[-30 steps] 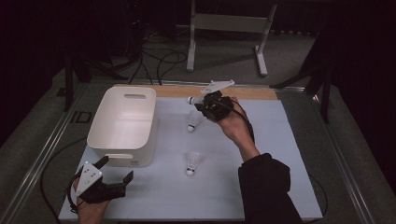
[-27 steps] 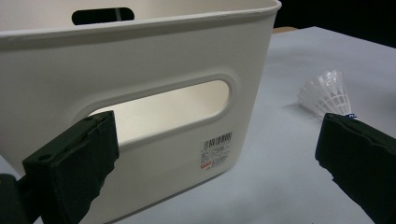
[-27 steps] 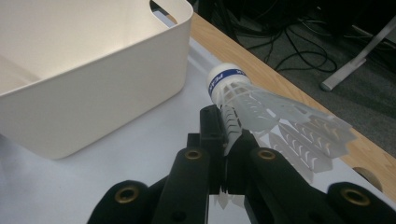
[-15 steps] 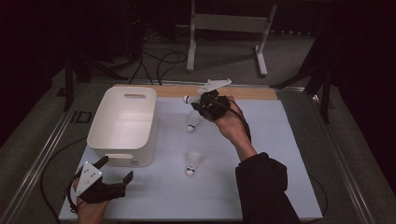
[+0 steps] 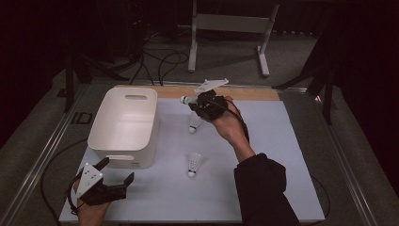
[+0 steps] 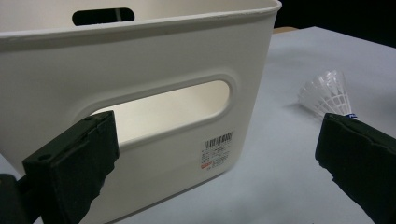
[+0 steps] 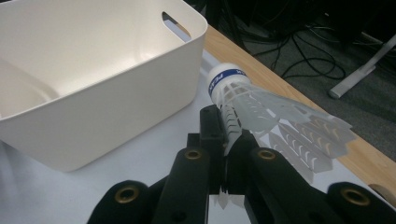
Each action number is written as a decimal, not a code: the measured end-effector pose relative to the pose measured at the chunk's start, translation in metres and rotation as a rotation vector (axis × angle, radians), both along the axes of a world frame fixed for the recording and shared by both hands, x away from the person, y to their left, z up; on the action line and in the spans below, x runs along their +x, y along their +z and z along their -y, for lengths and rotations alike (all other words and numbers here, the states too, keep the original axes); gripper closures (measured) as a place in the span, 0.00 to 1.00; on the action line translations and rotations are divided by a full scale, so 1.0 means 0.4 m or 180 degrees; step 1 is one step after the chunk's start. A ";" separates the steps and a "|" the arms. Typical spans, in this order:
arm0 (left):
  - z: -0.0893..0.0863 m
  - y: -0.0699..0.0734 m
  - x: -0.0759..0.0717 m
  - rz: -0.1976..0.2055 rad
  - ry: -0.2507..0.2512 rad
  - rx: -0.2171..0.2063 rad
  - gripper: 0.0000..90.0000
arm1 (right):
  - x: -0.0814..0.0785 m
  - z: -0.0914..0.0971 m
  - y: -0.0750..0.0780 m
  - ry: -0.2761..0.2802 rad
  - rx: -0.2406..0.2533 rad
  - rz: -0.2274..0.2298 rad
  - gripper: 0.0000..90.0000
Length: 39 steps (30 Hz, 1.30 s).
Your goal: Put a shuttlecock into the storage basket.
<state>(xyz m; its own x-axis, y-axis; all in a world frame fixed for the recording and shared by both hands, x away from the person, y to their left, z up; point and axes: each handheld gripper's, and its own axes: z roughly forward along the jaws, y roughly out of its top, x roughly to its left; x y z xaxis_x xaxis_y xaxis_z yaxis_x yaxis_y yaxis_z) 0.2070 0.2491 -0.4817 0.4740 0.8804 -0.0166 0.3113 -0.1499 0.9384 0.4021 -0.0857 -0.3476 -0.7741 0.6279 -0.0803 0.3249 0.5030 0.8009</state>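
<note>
The right tongs [image 7: 227, 140] are clamped on a shuttlecock's [image 7: 261, 105] skirt, held above the far worktop [image 5: 282, 141] beside the white tub [image 5: 124, 125]. Its blue band's lettering is unreadable. The left tongs [image 5: 115, 172] rest wide open and empty near the tub's barcode sticker [image 6: 216, 150].

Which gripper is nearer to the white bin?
Left. The left gripper sits just before the bin, at its near wall. The right gripper, shut on a shuttlecock, hangs beside its far right corner.
</note>
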 end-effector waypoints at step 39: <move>0.000 0.000 0.000 0.0004 -0.0007 0.0001 0.00 | 0.007 -0.075 0.016 0.0182 0.0073 0.0046 0.99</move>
<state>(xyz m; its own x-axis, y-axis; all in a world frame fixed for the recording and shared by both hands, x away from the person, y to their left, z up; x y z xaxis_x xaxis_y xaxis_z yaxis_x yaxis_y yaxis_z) 0.2072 0.2489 -0.4819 0.4759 0.8793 -0.0158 0.3099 -0.1509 0.9387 0.4049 -0.0556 -0.3413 -0.8077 0.5844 -0.0779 0.2845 0.5021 0.8167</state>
